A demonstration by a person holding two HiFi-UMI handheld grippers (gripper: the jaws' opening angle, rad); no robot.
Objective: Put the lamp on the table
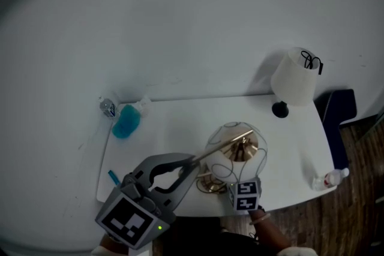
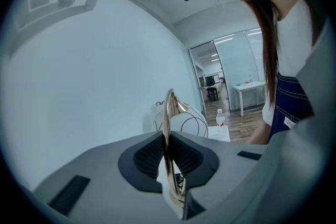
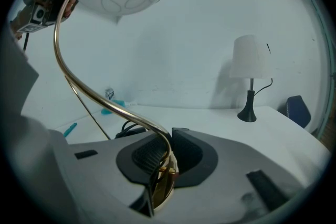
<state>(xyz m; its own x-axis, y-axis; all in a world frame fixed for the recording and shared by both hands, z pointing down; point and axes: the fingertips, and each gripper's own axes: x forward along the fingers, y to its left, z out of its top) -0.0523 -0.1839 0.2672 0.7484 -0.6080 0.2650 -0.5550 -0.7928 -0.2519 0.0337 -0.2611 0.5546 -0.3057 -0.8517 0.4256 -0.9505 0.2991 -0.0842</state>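
- The left gripper (image 1: 191,163) is held low at the near left and angled toward the right. Its jaws are closed on the thin gold stem (image 2: 169,113) of the lamp (image 1: 233,144).
- The right gripper (image 3: 164,157) is held at the near edge of the white table (image 1: 180,123), marker cube facing up, with a wrist (image 1: 264,222) seen just behind it. Its jaws are clamped on the stem's lower end, just above the gold base (image 1: 210,184).
- The lamp is held over the near middle of the table. Whether the base touches the tabletop cannot be told.
- A second lamp (image 1: 294,78), white-shaded, stands upright at the far right corner.
- A blue bottle (image 1: 126,122) lies at the far left.
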